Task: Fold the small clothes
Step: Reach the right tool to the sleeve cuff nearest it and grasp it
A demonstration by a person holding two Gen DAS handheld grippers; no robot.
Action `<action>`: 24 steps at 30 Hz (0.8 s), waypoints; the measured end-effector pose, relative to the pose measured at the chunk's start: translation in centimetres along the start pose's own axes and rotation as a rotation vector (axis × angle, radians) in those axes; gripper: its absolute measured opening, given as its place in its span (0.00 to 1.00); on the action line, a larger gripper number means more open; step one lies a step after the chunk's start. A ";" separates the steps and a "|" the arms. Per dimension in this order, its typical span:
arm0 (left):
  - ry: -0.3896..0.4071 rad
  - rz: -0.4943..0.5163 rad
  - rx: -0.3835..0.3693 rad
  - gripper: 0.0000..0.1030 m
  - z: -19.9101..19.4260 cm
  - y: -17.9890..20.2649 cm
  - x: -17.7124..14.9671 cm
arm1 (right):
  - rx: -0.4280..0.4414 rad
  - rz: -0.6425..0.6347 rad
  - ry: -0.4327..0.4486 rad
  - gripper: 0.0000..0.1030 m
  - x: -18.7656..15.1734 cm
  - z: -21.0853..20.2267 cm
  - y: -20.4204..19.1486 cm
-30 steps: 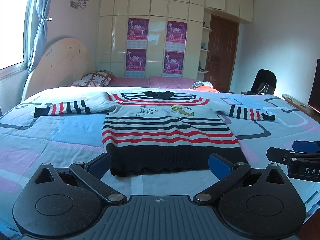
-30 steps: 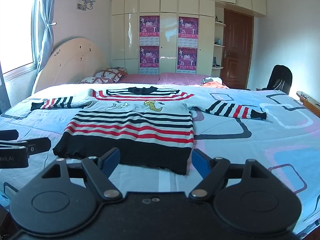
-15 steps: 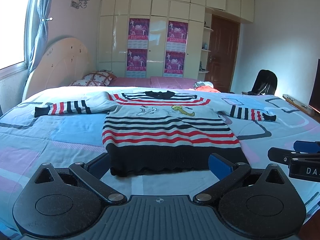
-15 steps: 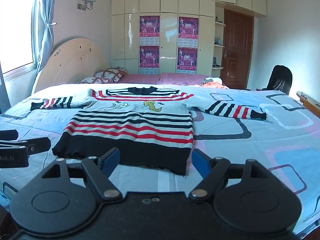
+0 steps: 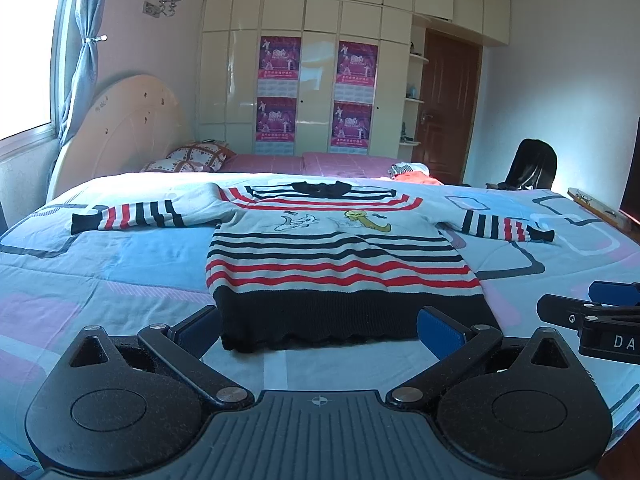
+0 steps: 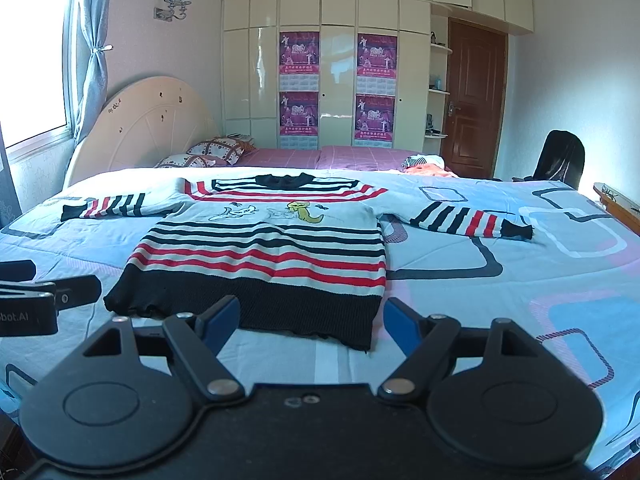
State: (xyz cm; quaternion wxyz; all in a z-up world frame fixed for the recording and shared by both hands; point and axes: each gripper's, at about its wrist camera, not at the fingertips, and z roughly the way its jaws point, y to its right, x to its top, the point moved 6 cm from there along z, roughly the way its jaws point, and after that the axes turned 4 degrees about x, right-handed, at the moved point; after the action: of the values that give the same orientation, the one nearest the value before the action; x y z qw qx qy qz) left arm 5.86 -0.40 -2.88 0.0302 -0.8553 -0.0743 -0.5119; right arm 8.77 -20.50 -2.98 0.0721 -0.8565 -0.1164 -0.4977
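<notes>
Your left gripper [image 5: 316, 330] and right gripper [image 6: 311, 320] both hover at the near edge of the bed [image 5: 120, 264], jaws wide, nothing between them. Sweater [image 5: 340, 256] lies flat, face up, mid-bed; its black hem is just past your fingertips [image 5: 438, 330] and not touching them. Both sleeves are spread out toward the left and right edges. At the far edge: pillows [image 5: 192, 156] by the headboard [image 5: 120, 128], then the wardrobe [image 5: 312, 80].
</notes>
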 end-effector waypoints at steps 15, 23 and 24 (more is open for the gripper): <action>0.042 -0.045 -0.094 1.00 2.7 0.7 3.3 | 0.014 0.142 0.026 0.74 1.6 1.2 5.4; 0.024 -0.012 -0.030 1.00 14.1 3.3 8.5 | -0.104 0.315 0.096 0.73 5.2 8.5 18.1; 0.018 -0.022 -0.024 1.00 15.7 3.5 8.9 | -0.114 0.350 0.098 0.72 5.6 10.0 20.1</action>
State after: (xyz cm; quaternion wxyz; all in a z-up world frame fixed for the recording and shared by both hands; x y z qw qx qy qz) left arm 24.21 -1.02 -2.38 0.0151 -0.8501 -0.0770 -0.5208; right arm 25.28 -36.68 -3.18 0.1145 -0.8412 0.0663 -0.5243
